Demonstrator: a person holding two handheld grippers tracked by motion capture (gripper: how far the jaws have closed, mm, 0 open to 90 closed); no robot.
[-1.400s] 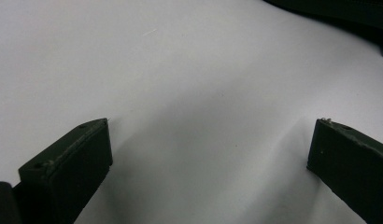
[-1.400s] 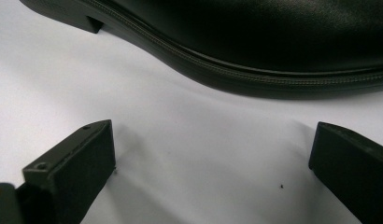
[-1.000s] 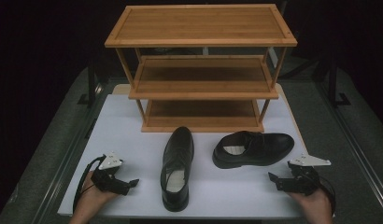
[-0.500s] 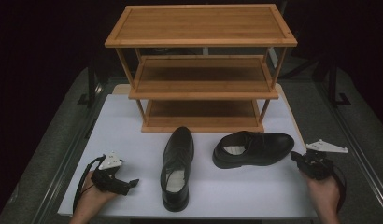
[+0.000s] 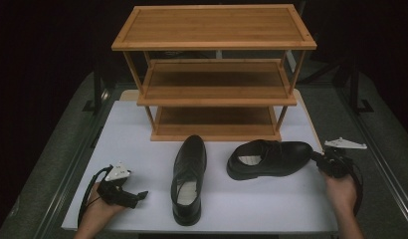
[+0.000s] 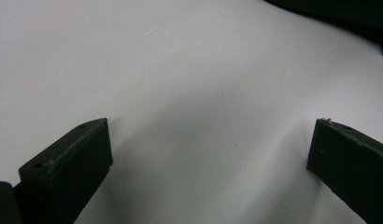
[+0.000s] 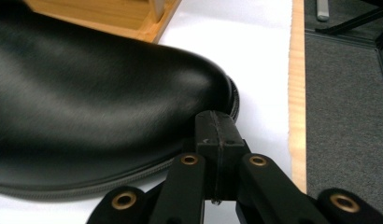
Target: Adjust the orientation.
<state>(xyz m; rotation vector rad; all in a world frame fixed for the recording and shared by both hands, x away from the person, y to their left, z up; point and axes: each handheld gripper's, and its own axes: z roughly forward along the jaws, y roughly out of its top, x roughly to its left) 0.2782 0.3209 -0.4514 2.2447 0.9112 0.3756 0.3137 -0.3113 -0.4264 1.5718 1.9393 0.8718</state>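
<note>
Glossy rounded leather shoe toe [image 7: 133, 84] meets closed right hand-held gripper [image 7: 216, 122].

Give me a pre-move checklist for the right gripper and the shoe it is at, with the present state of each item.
1. Right gripper jaws together at the toe of the sideways shoe: ok, shut with nothing between them.
2. Contact with the toe: cannot tell, touching or just short.
3. Left gripper free: ok, open over bare white board.
4. Other shoe out of the way: ok, apart from the first, toe toward the rack.
5. Bottom shelf of the wooden shoe rack free: ok, nothing on it.
6. Sideways shoe flat on its sole: ok.
</note>
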